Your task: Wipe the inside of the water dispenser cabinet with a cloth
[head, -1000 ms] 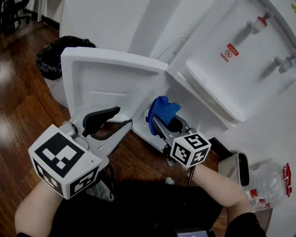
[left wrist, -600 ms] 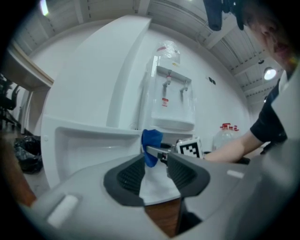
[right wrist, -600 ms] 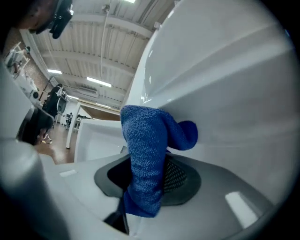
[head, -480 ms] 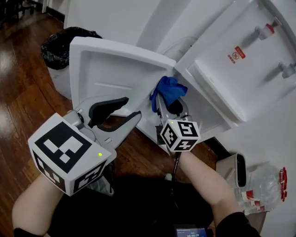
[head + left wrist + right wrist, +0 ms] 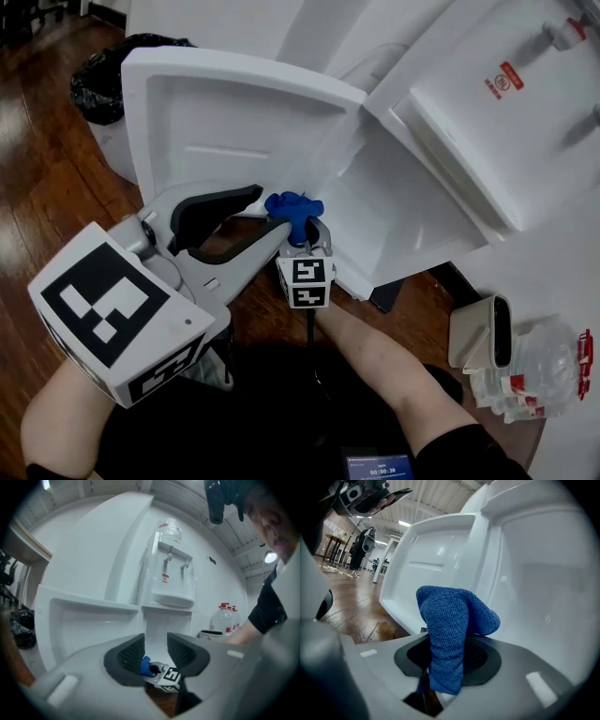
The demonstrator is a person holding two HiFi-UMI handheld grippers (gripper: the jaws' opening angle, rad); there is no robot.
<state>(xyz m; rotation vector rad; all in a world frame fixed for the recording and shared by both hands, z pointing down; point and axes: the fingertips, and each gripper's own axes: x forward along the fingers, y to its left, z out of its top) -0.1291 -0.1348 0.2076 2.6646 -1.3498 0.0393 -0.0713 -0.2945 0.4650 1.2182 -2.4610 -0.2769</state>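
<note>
— Your right gripper, what does it hold?
— Its jaws are closed on the blue cloth. The cloth stands up out of them in a bunch.
— And where is the cloth now?
— At the lower front edge of the cabinet, just beside the hinge edge of the open door. If it touches the white wall, I cannot tell.
— And your left gripper?
— Its jaws stand apart with nothing between them. You hold it before the door's lower edge, just beside the right one.
</note>
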